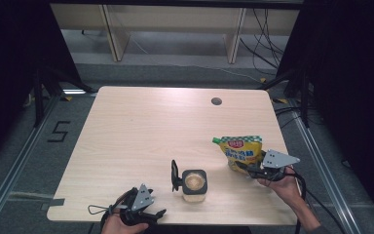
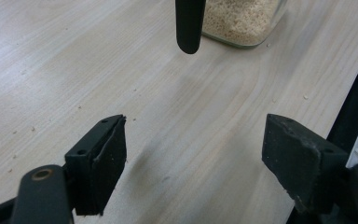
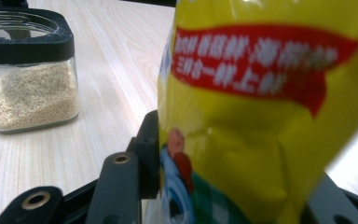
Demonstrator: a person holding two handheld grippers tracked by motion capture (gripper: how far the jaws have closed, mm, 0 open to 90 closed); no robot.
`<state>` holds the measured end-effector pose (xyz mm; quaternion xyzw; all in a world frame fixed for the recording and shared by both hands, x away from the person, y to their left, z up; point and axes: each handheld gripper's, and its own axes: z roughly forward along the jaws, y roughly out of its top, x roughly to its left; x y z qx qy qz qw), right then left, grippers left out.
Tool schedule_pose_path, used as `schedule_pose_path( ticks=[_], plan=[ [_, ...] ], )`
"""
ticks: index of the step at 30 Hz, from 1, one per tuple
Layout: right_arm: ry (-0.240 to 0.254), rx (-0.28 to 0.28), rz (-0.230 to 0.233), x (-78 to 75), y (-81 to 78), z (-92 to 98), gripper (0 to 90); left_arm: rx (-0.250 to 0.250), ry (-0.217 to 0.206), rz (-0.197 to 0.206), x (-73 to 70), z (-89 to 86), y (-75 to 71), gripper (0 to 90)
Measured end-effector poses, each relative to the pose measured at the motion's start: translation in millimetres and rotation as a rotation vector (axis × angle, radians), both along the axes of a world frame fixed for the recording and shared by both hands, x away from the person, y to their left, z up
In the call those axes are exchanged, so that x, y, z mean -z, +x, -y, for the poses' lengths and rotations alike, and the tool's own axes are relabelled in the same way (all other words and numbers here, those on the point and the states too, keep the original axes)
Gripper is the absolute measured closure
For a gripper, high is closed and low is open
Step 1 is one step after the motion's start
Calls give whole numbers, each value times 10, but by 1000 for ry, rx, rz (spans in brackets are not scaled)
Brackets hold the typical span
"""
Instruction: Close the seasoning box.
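Right tool [image 1: 251,171] grips yellow bag [image 1: 241,150]; left tool [image 1: 157,214] open.

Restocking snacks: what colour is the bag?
Yellow bag, red banner; clearest in the right gripper view.

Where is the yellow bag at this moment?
In the high view the yellow bag is at the table's right side, held in the right gripper, to the right of the glass jar.

- Even overhead light is brightening the desk [image 1: 141,131] while its surroundings are staying dark.
- Soft shadows are falling under the left gripper [image 2: 193,163].
- The yellow bag [image 3: 265,116] is blurring close to the lens.
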<state>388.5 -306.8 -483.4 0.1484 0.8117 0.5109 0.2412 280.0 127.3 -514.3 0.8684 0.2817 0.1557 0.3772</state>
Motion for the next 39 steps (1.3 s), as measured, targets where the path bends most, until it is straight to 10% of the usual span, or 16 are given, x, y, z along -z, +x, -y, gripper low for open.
schedule_pose_path(
  ticks=[13,30,39],
  plan=[
    [-32,74,-12,-65,-154,101,472,-5,-16,-5,-1,0,-7,217],
    [141,205,-42,-219,-439,278,311,-16,-18,1,-11,-19,1,218],
    [107,265,-114,-194,-714,357,258,-22,-14,5,-10,-23,11,218]
  ],
)
